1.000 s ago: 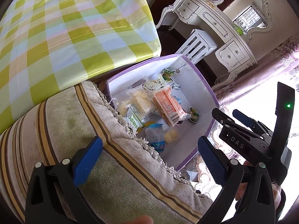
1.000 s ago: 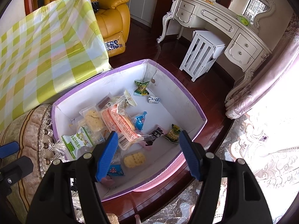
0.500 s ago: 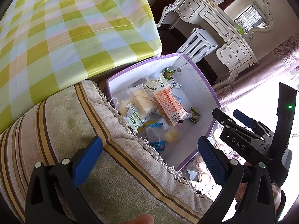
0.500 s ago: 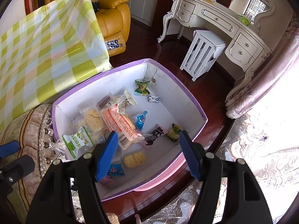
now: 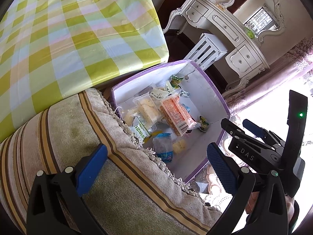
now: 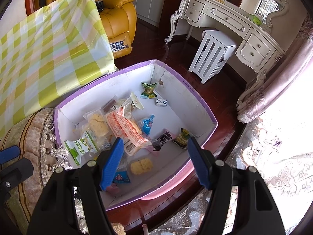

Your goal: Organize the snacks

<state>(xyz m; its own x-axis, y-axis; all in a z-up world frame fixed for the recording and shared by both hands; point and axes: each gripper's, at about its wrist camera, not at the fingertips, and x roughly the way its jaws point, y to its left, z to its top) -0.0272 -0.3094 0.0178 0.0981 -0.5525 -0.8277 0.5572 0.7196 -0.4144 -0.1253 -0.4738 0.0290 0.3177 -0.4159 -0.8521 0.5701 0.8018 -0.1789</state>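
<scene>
Both claws stand spread wide with nothing between their blue pads. In the left wrist view, the left claw fills the lower frame, one black finger at 7 o'clock and the other at 5 o'clock. The right claw appears at 4 o'clock of that view, just beside the left one, its fingers pointing toward 10 o'clock. In the right wrist view, the right claw has its fingers rising from 7 and 5 o'clock.
</scene>
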